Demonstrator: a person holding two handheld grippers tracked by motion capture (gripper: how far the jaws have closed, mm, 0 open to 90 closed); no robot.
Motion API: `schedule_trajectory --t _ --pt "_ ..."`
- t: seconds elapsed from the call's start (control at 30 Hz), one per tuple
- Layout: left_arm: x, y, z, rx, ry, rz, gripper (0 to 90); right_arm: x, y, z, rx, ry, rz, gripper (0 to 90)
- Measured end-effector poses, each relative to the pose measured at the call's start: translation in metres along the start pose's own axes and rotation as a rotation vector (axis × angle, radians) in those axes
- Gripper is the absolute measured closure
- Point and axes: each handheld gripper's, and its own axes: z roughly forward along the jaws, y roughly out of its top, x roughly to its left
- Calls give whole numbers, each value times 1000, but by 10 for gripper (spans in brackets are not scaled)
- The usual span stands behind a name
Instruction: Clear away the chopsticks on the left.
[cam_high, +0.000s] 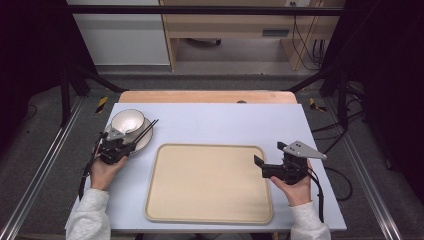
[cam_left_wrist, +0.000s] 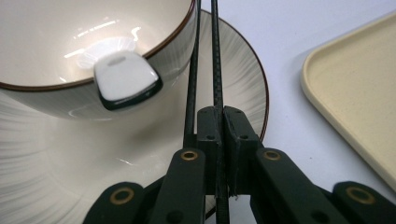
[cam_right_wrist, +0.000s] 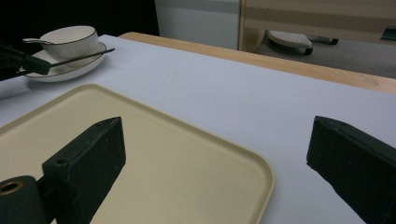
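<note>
two black chopsticks (cam_left_wrist: 204, 65) lie side by side across the rim of the plate (cam_left_wrist: 243, 84), and the left gripper (cam_left_wrist: 223, 140) has its jaws pressed together on their near ends, so the pair is pinched, with the bowl (cam_left_wrist: 70, 42) and its white spoon (cam_left_wrist: 125, 78) just beside them at about ten o'clock in the left gripper view. from the high view the whole setting sits at ten o'clock of the beige tray (cam_high: 210, 182), with the left gripper (cam_high: 121, 146) at the plate's near edge and the sticks (cam_high: 145, 131) pointing off toward one o'clock. to lift them well, i'd judge the hand should rise straight and keep the sticks level, since they are long and thin and could pivot or slip apart in so narrow a pinch, and swinging toward the bowl could knock the spoon handle. the right gripper (cam_high: 260, 165) hovers at the tray's three o'clock edge with its jaws standing wide apart and nothing between them. hard to make out: whether both sticks are truly clamped or one merely rests alongside, as one runs just outside the pads; the far tips are cut off in the left gripper view; the spoon's bowl end is hidden inside the bowl.
</note>
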Motion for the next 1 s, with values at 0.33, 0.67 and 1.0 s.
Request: schedule_trajectory --t 0.33,0.67,1.0 --pt "-12 4 -18 -46 13 -40 857 -2 1 -3 -1 -15 -3 28" --pt "-38 8 -37 -98 21 -80 857 -3 2 -5 -5 -31 3 23" --pt "-73 0 -54 -126 74 -115 858 -3 2 -6 -3 -41 -2 22"
